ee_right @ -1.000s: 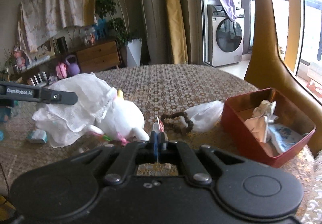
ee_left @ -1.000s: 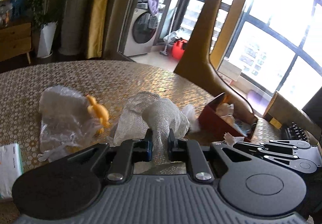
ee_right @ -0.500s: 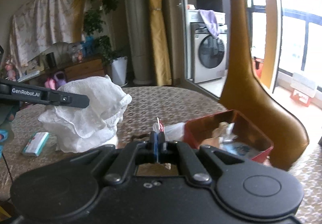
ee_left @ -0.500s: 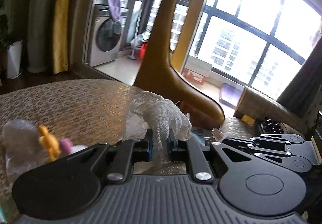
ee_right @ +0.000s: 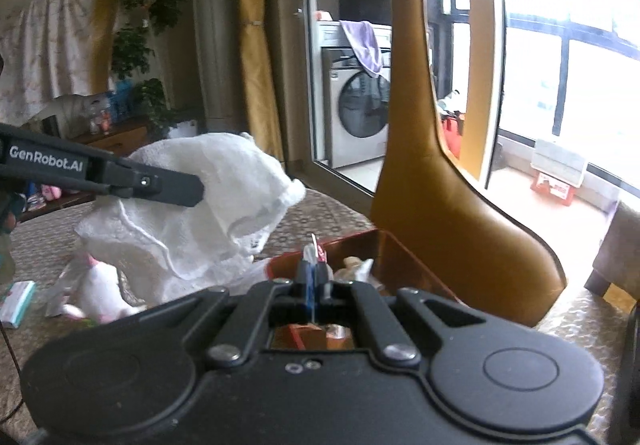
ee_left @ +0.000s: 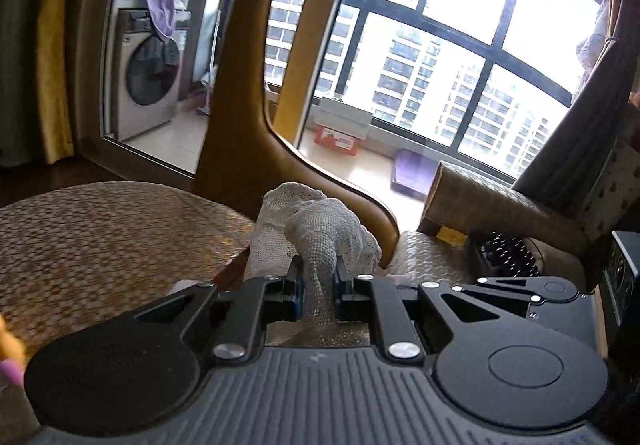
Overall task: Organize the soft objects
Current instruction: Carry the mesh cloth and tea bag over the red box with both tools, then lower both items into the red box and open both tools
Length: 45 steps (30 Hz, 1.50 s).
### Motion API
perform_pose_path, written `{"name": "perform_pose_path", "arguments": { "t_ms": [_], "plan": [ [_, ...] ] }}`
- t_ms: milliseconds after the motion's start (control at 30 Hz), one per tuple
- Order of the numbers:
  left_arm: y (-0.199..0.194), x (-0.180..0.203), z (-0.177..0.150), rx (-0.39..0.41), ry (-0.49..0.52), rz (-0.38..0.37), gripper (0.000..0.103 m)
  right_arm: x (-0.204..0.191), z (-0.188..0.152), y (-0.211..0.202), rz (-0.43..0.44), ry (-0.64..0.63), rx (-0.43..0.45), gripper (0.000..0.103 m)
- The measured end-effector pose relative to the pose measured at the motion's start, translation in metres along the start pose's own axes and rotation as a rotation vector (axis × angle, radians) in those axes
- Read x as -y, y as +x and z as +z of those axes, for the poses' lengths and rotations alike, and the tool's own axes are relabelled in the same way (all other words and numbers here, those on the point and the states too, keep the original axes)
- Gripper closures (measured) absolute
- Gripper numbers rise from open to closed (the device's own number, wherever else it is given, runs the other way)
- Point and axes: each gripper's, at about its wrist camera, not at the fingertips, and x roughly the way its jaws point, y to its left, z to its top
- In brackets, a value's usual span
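The left gripper (ee_left: 316,285) is clenched on a white mesh cloth (ee_left: 320,229) held above the table's (ee_left: 100,237) far right edge. The right gripper (ee_right: 314,277) pinches a small wrapper (ee_right: 316,247) near the red box (ee_right: 400,257). Carry each over the box's opening, lower, then let go, so nothing drapes over the rim.

Open-weave white gauze cloth (ee_left: 320,229) — matt, rough; glossy red box (ee_right: 404,265).
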Motion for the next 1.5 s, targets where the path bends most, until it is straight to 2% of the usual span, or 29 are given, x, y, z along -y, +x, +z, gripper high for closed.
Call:
{"name": "perform_pose_path", "arguments": {
  "t_ms": [167,400,600,967,1100,1233,1367,1500],
  "plan": [
    [0.043,0.007,0.013,-0.019,-0.017,-0.039,0.089,0.019,0.003,0.019,-0.040,0.014,-0.009,0.102],
    [0.095,0.005,0.030,-0.031,-0.090,-0.107,0.089,0.040,0.007,0.045,-0.093,0.029,-0.022,0.102],
    [0.135,-0.001,0.034,-0.046,-0.120,-0.129,0.089,0.053,0.004,0.071,-0.115,0.043,-0.055,0.102],
    [0.194,-0.035,0.000,-0.150,-0.141,-0.065,0.089,0.053,-0.019,0.111,-0.127,0.070,-0.141,0.102],
    [0.205,-0.040,-0.008,-0.187,-0.093,-0.010,0.089,0.052,-0.025,0.124,-0.136,0.081,-0.166,0.102],
    [0.213,-0.041,-0.010,-0.217,-0.060,0.009,0.089,0.053,-0.028,0.132,-0.141,0.094,-0.191,0.102],
    [0.222,-0.036,-0.014,-0.266,0.035,0.064,0.089,0.055,-0.031,0.138,-0.137,0.107,-0.218,0.097],
    [0.229,-0.038,-0.018,-0.310,0.063,0.071,0.089,0.053,-0.033,0.144,-0.135,0.102,-0.241,0.091]
  ]
}}
